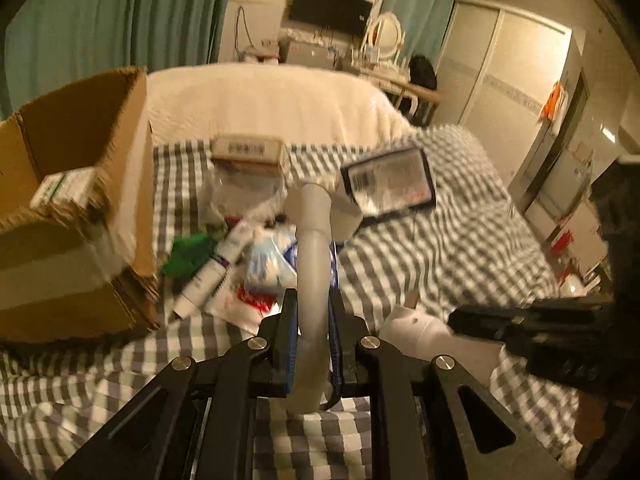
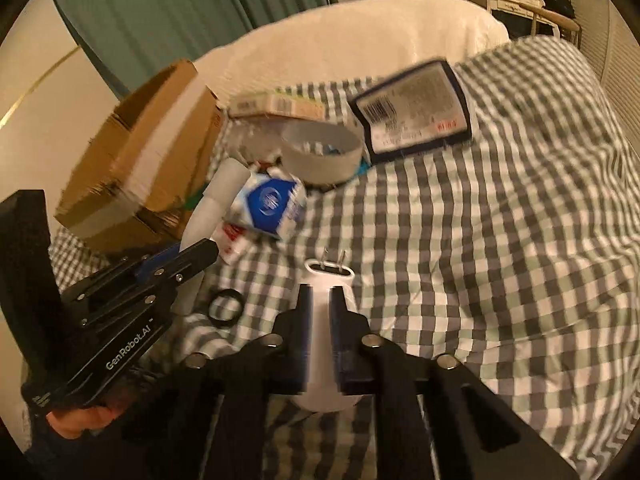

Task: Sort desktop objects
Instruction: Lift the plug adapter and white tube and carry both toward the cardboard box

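My left gripper (image 1: 313, 300) is shut on a grey-white band loop (image 1: 314, 248) and holds it above the checked cloth; the loop also shows in the right wrist view (image 2: 320, 152). My right gripper (image 2: 322, 294) is shut on a white plug charger (image 2: 326, 280) with two prongs pointing forward; it shows in the left wrist view (image 1: 416, 330) at lower right. An open cardboard box (image 1: 80, 208) stands at the left, with a small carton inside (image 1: 64, 188). A pile beside it holds a white tube (image 1: 208, 276), a green item (image 1: 188, 254) and a blue-white packet (image 2: 270, 204).
A dark-framed card with a barcode (image 1: 390, 186) and a flat beige box (image 1: 250, 152) lie farther back. A black ring (image 2: 226, 307) lies on the cloth (image 2: 480, 240) near the left gripper. A cream blanket (image 1: 260, 96) lies behind; furniture stands beyond.
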